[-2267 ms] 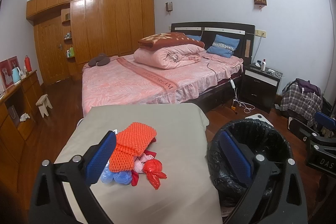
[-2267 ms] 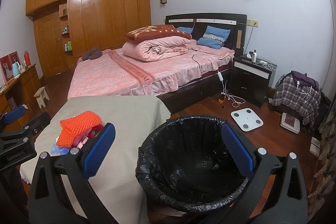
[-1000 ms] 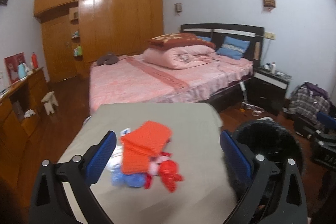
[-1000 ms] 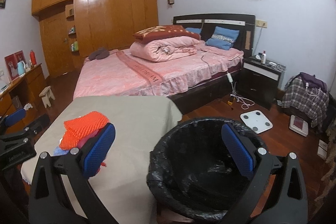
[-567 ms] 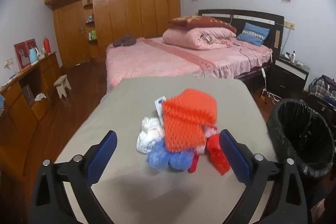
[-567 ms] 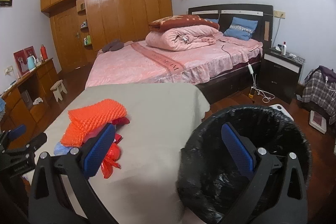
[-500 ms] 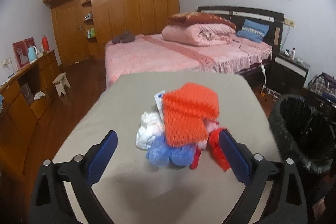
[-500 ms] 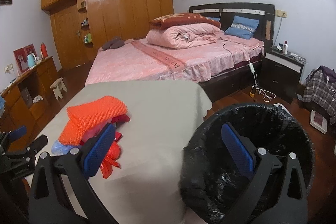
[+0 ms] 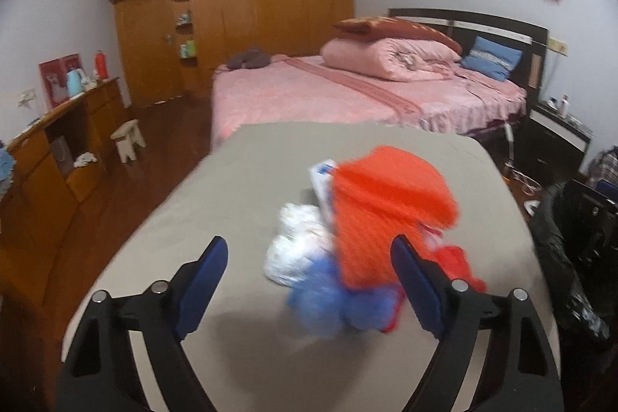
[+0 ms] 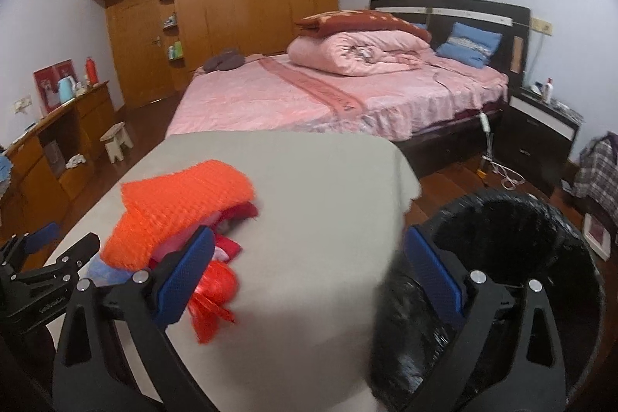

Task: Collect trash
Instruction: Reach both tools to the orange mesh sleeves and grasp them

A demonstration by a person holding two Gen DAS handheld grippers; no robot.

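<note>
On a grey-covered table (image 9: pixel 239 180) at the foot of a pink bed (image 9: pixel 347 95), a trash pile (image 9: pixel 370 230) waits.
The left gripper (image 9: pixel 309 277) points at the pile, jaws wide but closing, nothing pressed between them. The right gripper (image 10: pixel 309 269) stands wide and empty, between pile and black-lined bin (image 10: pixel 540 250) beside the table.

Left wrist view: low over table (image 9: pixel 239 188), facing bed (image 9: pixel 347 95) at 12 o'clock, trash pile (image 9: pixel 370 234) close ahead. Right wrist view: further right, pile (image 10: pixel 181 215) at 9 o'clock, bin (image 10: pixel 540 250) at 4 o'clock. Both share table, pile, bed, wardrobe (image 10: pixel 231 6).
</note>
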